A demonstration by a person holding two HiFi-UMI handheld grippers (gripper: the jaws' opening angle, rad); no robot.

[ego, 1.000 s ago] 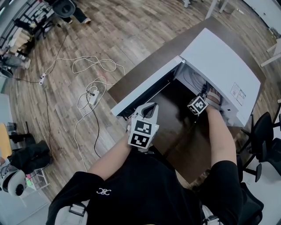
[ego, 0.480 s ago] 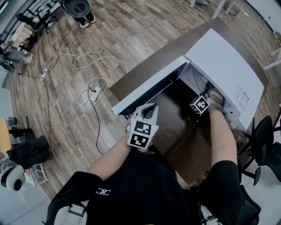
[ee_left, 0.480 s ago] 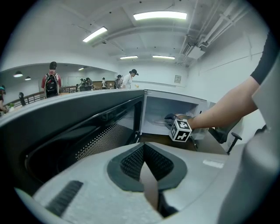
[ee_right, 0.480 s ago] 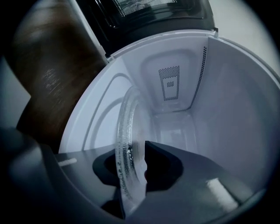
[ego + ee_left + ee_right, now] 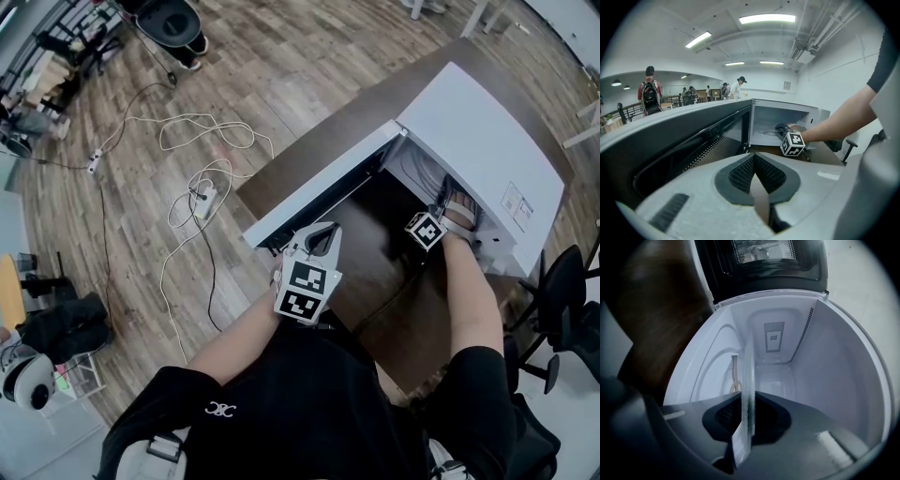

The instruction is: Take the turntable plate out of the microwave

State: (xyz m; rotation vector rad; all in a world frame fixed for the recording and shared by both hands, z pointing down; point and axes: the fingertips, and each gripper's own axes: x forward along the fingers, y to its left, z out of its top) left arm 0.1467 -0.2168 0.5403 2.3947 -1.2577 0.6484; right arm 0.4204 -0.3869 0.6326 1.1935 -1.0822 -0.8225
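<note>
- Microwave [image 5: 478, 131] sat on the dark bench [image 5: 412, 309], door [image 5: 309, 192] swung wide open toward the person.
- Right hand-held gripper [image 5: 747, 411] was reaching into the white cavity [image 5: 825, 362]; in the head view only its marker cube and the hand showed at the opening.
- Turntable plate [image 5: 749, 380] was inside the microwave, its near rim between the right gripper's jaws (seen edge-on in the right gripper view, as that camera was rolled).
- Those jaws were closing on the rim, w/ a dark pad against the glass on each side; the rest of the plate ran away from the gripper toward the back wall.
- A beige part [image 5: 735, 376] showed just beside the plate, on the cavity-floor side; couldn't tell if they touched.
- Left hand-held gripper [image 5: 754, 164] hung outside, near the door's free edge, jaws together w/ nothing between them, well apart from the plate.
- White cables [image 5: 202, 187] lay on the wood floor [image 5: 281, 56] beyond the bench.
</note>
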